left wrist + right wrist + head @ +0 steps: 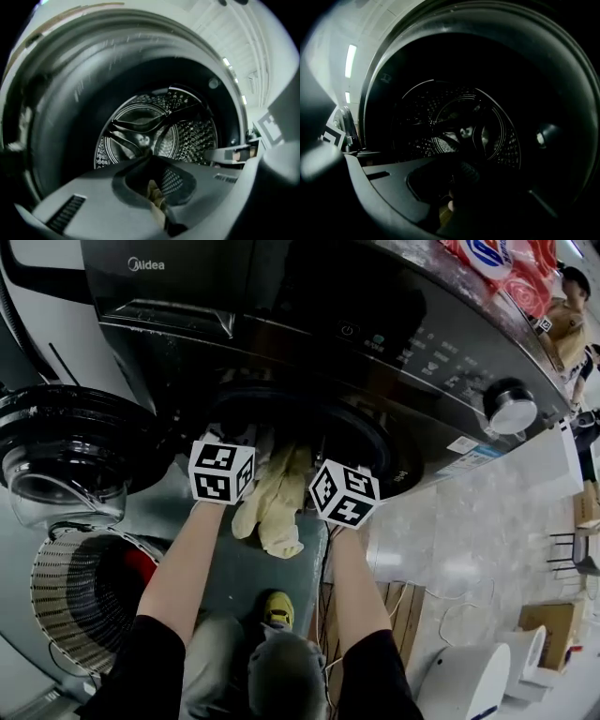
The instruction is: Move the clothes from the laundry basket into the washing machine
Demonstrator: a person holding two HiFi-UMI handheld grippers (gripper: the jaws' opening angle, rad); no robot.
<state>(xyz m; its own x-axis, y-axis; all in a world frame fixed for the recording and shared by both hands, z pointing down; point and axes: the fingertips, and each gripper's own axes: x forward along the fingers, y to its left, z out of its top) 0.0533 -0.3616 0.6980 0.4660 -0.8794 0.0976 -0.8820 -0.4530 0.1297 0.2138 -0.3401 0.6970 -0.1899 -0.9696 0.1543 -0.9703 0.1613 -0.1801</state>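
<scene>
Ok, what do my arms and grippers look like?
Each gripper carries a white cube with black square markers: left cube, right cube. The left gripper has pale grey moulded jaws with a slotted vent; the right gripper looks darker in shadow. You wear black short sleeves.

right gripper (461, 176) points straight into the drum (512, 149), view very dark. jaws closed, a pale bit of cloth (450, 205) pinched between them. door seal (567, 79) rings the opening. blurred marker cube (332, 136) at left edge.

Head down; both gripper views into drum (140, 136)
</scene>
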